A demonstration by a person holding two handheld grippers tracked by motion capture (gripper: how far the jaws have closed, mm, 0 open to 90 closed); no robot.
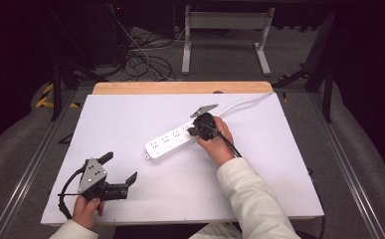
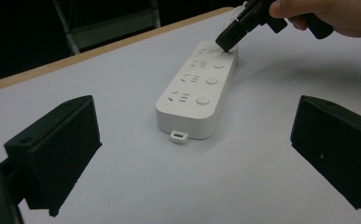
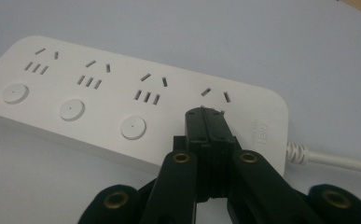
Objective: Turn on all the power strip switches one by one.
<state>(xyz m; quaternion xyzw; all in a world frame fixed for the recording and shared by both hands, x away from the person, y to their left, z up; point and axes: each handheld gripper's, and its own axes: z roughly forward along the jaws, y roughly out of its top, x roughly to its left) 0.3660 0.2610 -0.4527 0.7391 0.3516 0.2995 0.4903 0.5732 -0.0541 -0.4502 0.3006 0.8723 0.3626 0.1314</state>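
Note:
A white power strip (image 1: 172, 142) lies slantwise in the middle of the white table, with several sockets, each with a round button (image 3: 133, 127). Its white cable (image 1: 244, 103) runs off to the back right. My right gripper (image 1: 194, 131) is shut with nothing held. In the right gripper view its closed tips (image 3: 205, 115) press down on the strip (image 3: 99, 93) at the end nearest the cable (image 3: 336, 161), where that last socket's button would be. My left gripper (image 1: 120, 167) is held open near the front left. The strip (image 2: 197, 88) lies ahead of its wide-apart jaws.
The white tabletop (image 1: 130, 114) has a wooden strip (image 1: 180, 88) along its far edge. Beyond it on the floor lie tangled cables (image 1: 145, 62) and a white table frame (image 1: 225, 30). Metal rails (image 1: 31, 164) run along both sides.

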